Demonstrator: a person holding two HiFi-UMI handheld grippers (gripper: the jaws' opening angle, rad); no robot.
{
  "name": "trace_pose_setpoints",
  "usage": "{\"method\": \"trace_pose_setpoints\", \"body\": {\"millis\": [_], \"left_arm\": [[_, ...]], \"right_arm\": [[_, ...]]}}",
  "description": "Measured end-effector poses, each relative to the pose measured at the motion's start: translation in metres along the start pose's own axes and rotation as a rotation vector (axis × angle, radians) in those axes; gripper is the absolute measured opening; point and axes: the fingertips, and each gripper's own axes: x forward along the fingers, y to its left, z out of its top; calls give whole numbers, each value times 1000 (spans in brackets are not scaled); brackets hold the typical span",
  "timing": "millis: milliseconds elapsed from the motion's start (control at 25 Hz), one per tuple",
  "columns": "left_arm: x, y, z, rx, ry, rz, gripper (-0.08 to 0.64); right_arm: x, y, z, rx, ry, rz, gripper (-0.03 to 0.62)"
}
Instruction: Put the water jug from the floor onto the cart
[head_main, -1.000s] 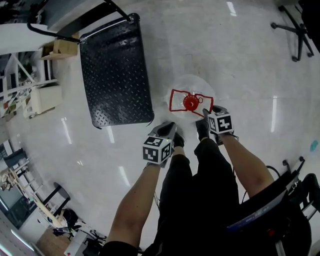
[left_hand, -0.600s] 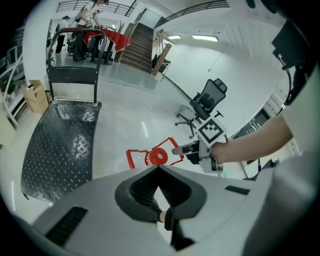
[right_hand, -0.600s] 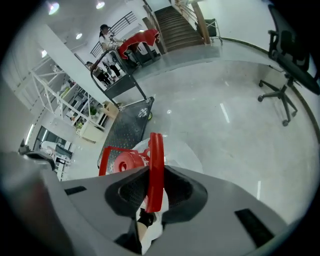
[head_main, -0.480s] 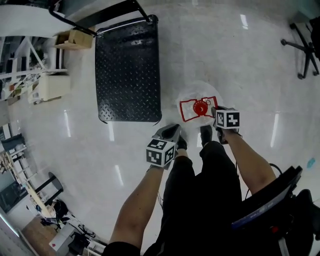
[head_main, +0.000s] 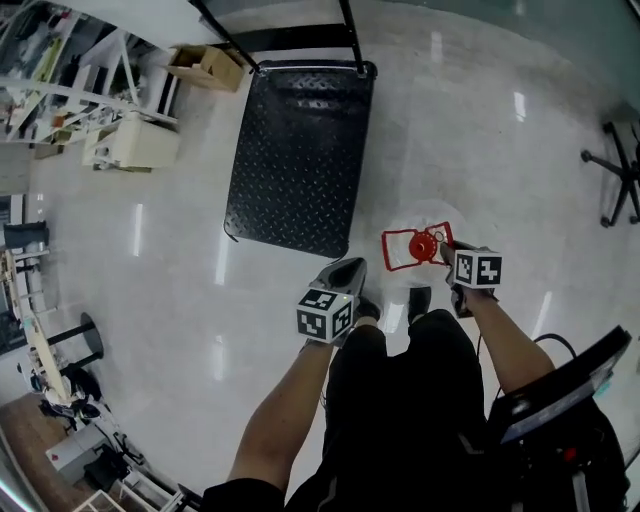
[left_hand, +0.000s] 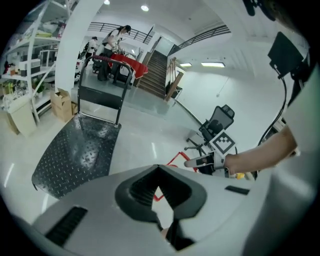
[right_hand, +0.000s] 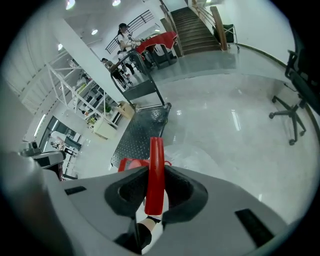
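Note:
The clear water jug (head_main: 421, 222) with a red cap and a red carrying handle (head_main: 404, 251) hangs just in front of my feet. My right gripper (head_main: 447, 247) is shut on that handle; its jaws have just been closing. In the right gripper view the red handle (right_hand: 156, 170) stands upright, pinched between the black pads, with the jug's clear body (right_hand: 197, 152) beyond. The black diamond-plate cart (head_main: 300, 160) lies on the floor ahead and to the left. My left gripper (head_main: 350, 268) holds nothing, and its tips meet in the left gripper view (left_hand: 159, 172).
A cardboard box (head_main: 208, 66) and white shelving (head_main: 110, 120) stand left of the cart's push handle (head_main: 300, 35). An office chair's base (head_main: 620, 170) sits at far right, another chair (head_main: 570, 390) by my right side. People stand at a red table (left_hand: 120, 57) far off.
The right gripper has closed on the red handle and risen with the jug. The left gripper has risen too. The view has pulled back, and the cart now sits farther up the picture.

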Motion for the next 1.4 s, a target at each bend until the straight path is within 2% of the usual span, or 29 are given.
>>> {"method": "trace_pose_setpoints", "body": {"millis": [200, 400, 600, 880, 1080, 1240, 1400], "left_arm": [[-65, 19, 42, 20, -129, 20, -5], [-125, 49, 76, 22, -248, 55, -5], [-183, 93, 96, 26, -332, 99, -5], [-254, 161, 97, -13, -398, 182, -5], [-296, 215, 84, -102, -437, 277, -5], [-306, 263, 89, -178, -452, 375, -5], [-327, 280, 82, -272, -481, 431, -5]], "right_arm": [[-49, 56, 30, -33, -52, 29, 81], [-69, 127, 67, -76, -102, 78, 81], [-62, 212, 107, -121, -148, 139, 81], [-22, 337, 149, -202, -149, 233, 81], [28, 429, 164, -284, -93, 309, 81], [85, 490, 184, -362, -11, 376, 81], [115, 537, 172, -441, 73, 419, 81]]}}
